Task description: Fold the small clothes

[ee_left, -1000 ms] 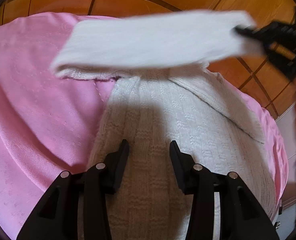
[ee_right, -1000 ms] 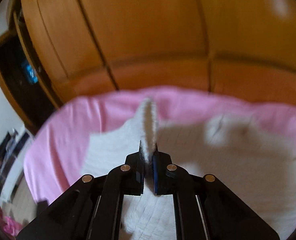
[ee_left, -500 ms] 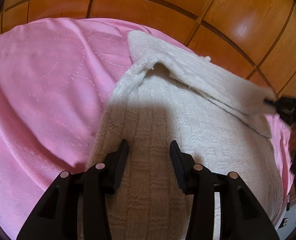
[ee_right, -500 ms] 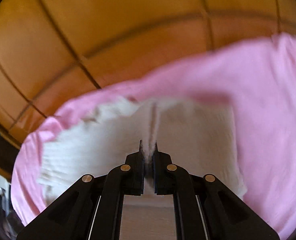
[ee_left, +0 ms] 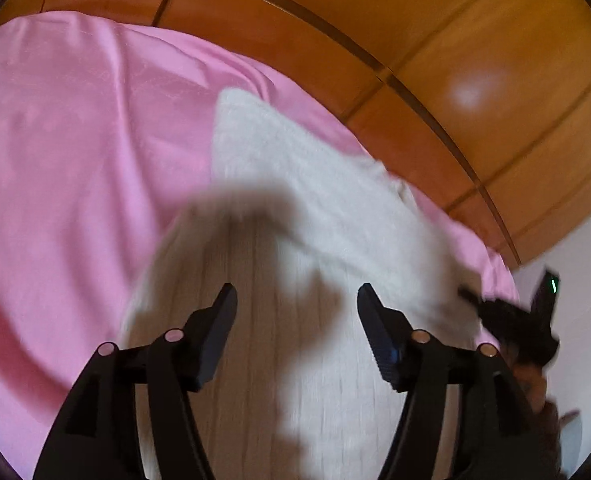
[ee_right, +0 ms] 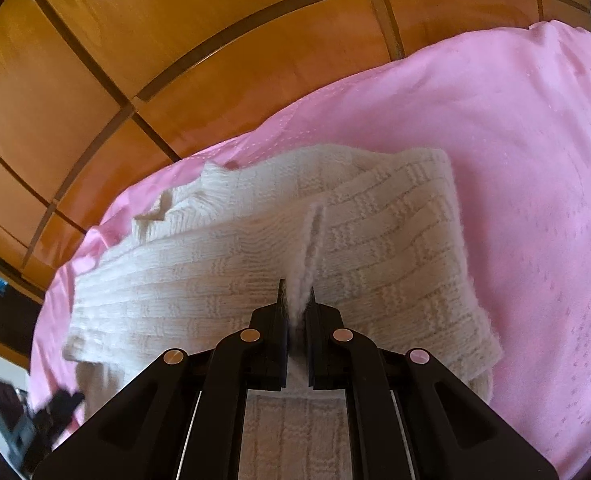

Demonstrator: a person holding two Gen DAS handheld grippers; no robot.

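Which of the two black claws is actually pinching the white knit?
The right gripper: its jaws are shut on a raised fold of the white knit. The left gripper is opening, nothing pinched.

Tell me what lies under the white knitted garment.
The white knitted garment lies on a pink bedspread, which shows all around it. Its folded-over layers cover whatever is directly beneath.

The left tool is opening its jaws above the white knit garment, gripping nothing. The right tool is pinching a fold of that garment, tilting downward.

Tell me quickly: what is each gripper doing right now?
Left gripper: jaws opening, nothing pinched, above the white knit garment.
Right gripper: shut on a fold of it.
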